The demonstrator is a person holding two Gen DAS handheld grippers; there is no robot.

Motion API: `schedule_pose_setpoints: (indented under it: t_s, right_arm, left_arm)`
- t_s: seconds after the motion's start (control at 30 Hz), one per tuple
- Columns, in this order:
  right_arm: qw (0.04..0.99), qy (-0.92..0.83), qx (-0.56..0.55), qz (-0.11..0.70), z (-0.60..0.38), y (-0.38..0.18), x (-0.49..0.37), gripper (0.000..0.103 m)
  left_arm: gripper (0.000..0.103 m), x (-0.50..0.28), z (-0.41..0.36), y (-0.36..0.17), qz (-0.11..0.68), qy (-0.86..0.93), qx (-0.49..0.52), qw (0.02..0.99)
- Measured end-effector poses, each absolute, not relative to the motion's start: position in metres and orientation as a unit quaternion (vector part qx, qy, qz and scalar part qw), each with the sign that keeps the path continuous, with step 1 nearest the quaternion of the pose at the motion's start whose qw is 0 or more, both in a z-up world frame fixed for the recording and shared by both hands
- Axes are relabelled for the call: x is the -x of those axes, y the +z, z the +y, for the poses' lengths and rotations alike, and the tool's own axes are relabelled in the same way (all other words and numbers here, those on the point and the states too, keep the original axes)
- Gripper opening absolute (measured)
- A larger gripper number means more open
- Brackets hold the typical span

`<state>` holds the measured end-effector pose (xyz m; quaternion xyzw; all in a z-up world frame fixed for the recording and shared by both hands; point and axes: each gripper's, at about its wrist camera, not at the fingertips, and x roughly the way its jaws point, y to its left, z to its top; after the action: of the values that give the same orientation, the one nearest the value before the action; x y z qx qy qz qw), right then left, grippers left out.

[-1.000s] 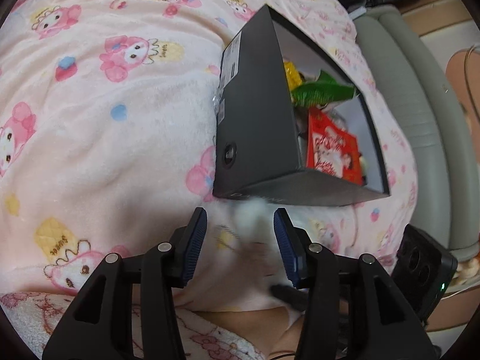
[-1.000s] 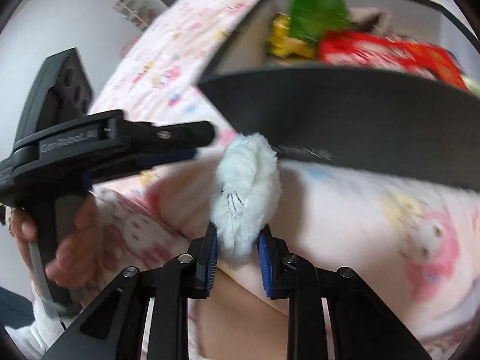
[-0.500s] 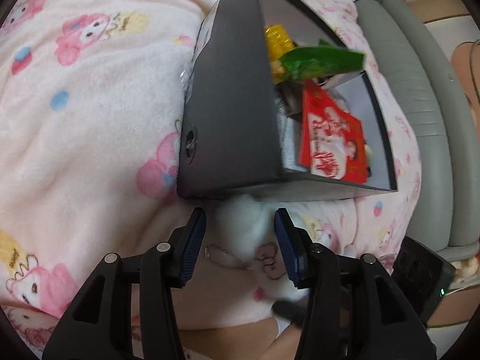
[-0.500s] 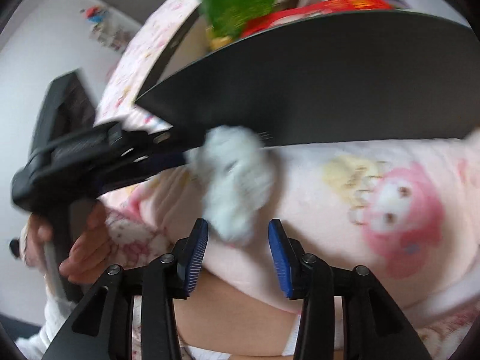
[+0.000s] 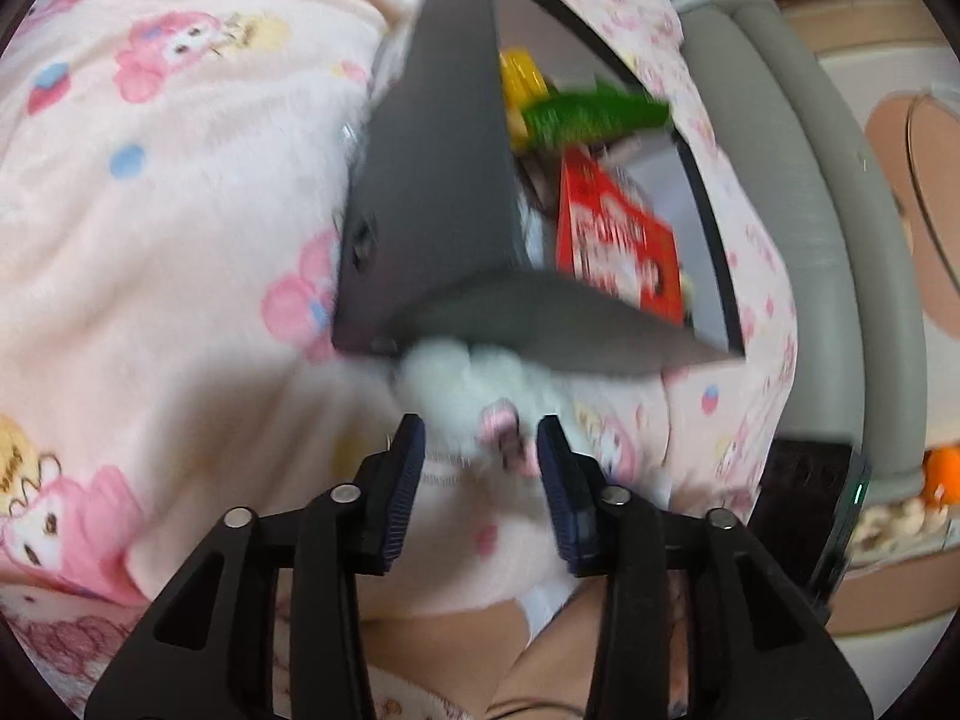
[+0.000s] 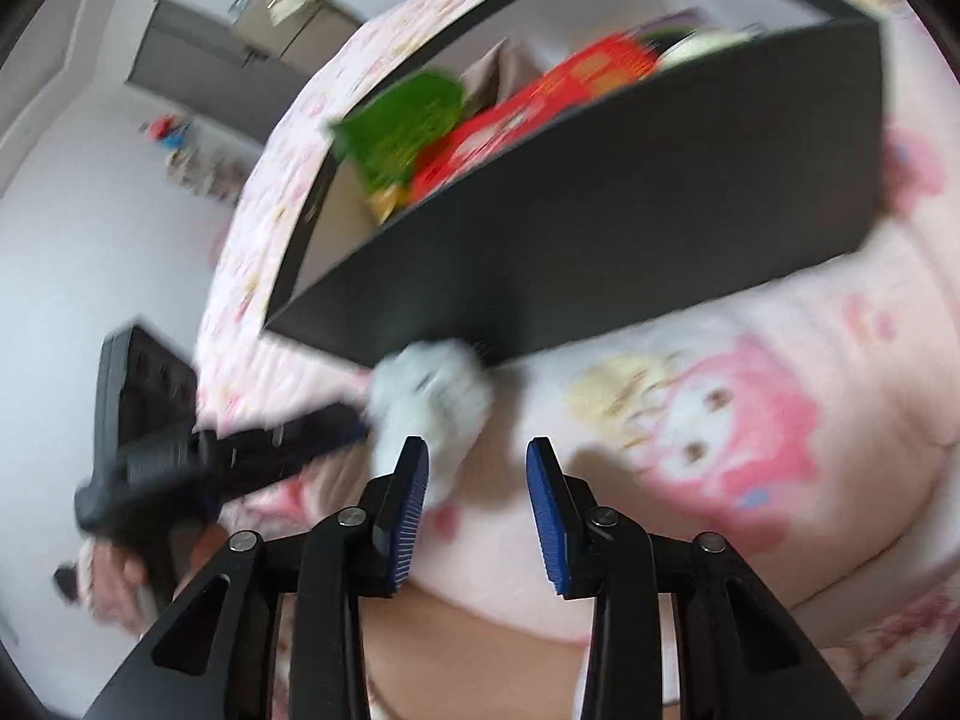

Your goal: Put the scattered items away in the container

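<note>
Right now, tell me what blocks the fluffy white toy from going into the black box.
The box's own near wall does. The white plush toy lies on the pink blanket outside the black box, pressed against the base of that wall, so it must clear the rim. Both grippers, left and right, are open.

black box, white plush — pink-patterned blanket
</note>
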<state>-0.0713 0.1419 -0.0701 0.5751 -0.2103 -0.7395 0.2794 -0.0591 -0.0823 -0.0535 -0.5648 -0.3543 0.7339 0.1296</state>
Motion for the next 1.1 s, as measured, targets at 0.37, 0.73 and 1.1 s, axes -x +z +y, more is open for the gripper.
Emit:
schedule_pose_setpoints:
  t_s: [0.37,0.73,1.1]
  right_arm:
    - [0.267,-0.768,-0.566,-0.133,0.119,-0.068,0.076,0.031]
    - [0.237,-0.777,-0.537,-0.228,0.134,-0.061,0.079,0.034]
    - [0.264,-0.751,-0.561,-0.229,0.118,-0.067,0.095,0.030]
  left_arm:
    - [0.029,0.066,-0.071,-0.064,-0.304,0.748,0.580,0.110]
    - [0.040,0.051,-0.059,-0.064,-0.310,0.730,0.589,0.154]
    - [0.036,0.067,-0.047,-0.055,-0.302,0.747,0.565,0.177]
